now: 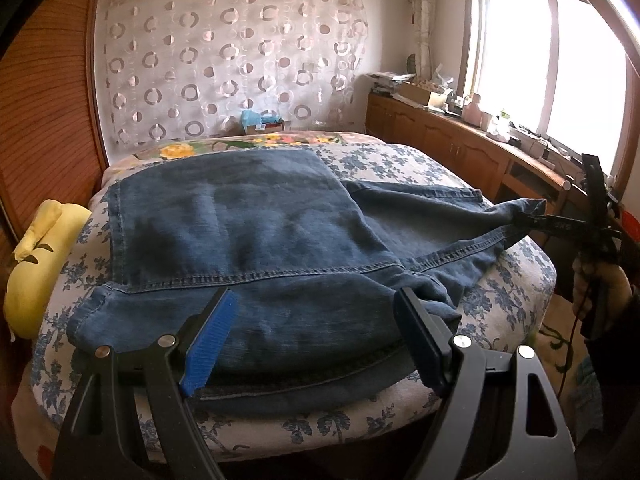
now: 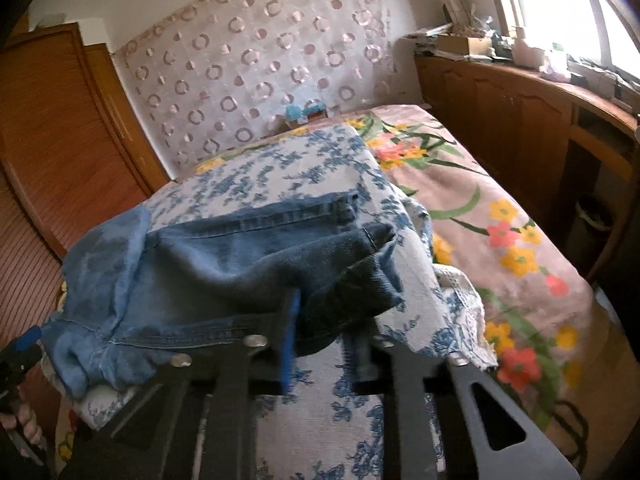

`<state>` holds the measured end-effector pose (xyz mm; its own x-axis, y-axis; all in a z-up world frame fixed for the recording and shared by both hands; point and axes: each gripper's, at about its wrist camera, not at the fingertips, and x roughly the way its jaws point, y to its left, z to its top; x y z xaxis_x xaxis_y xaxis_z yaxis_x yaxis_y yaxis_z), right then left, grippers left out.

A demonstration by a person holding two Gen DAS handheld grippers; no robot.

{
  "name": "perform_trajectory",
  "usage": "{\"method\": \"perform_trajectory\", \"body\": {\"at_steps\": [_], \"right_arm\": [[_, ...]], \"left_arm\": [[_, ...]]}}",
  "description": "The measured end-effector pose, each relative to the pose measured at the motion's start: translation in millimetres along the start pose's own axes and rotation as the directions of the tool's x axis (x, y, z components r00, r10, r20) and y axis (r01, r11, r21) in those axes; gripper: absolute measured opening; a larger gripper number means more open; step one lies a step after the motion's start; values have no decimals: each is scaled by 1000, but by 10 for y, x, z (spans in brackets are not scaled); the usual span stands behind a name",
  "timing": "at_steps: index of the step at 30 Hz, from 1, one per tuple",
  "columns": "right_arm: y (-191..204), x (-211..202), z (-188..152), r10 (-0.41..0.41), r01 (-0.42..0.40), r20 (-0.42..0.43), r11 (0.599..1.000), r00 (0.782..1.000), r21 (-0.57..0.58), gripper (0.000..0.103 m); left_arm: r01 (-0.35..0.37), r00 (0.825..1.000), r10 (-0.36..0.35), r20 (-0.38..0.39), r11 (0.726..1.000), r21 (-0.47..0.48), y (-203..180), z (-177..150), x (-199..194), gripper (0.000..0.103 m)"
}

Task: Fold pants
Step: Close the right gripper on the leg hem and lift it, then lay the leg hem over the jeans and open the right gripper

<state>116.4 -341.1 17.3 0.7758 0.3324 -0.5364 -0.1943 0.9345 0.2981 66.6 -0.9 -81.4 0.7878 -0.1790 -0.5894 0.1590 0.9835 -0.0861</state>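
Note:
Blue denim pants (image 1: 248, 232) lie spread on a blue-flowered cover, with one leg folded over and the other leg stretching to the right. My left gripper (image 1: 316, 336) hovers open over the near edge of the pants, its blue pad (image 1: 212, 340) and black finger (image 1: 420, 340) wide apart on either side of the cloth. At the right, my right gripper (image 1: 526, 220) is shut on the hem of the stretched leg and holds it off the bed. In the right wrist view that hem (image 2: 344, 276) bunches between the right gripper's (image 2: 326, 344) fingers.
The flowered cover (image 1: 400, 160) lies over a bed (image 2: 500, 216) with a pink floral sheet. A yellow cushion (image 1: 36, 264) sits at the left edge. Wooden cabinets (image 1: 448, 136) with clutter run under the window at the right. A person's hand (image 1: 592, 280) holds the right gripper.

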Motion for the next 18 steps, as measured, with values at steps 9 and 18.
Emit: {"method": "perform_trajectory", "body": {"at_steps": [9,18], "right_arm": [[359,-309,192,59,-50,99,995,993,-86,8],[1422,-591,545,239,-172,164,923,957,-344,6]], "left_arm": [[-6,1000,7,16,1000,-14,119,12,-66,81],[-25,998,28,52,998,-52,282,34,-211,81]]}}
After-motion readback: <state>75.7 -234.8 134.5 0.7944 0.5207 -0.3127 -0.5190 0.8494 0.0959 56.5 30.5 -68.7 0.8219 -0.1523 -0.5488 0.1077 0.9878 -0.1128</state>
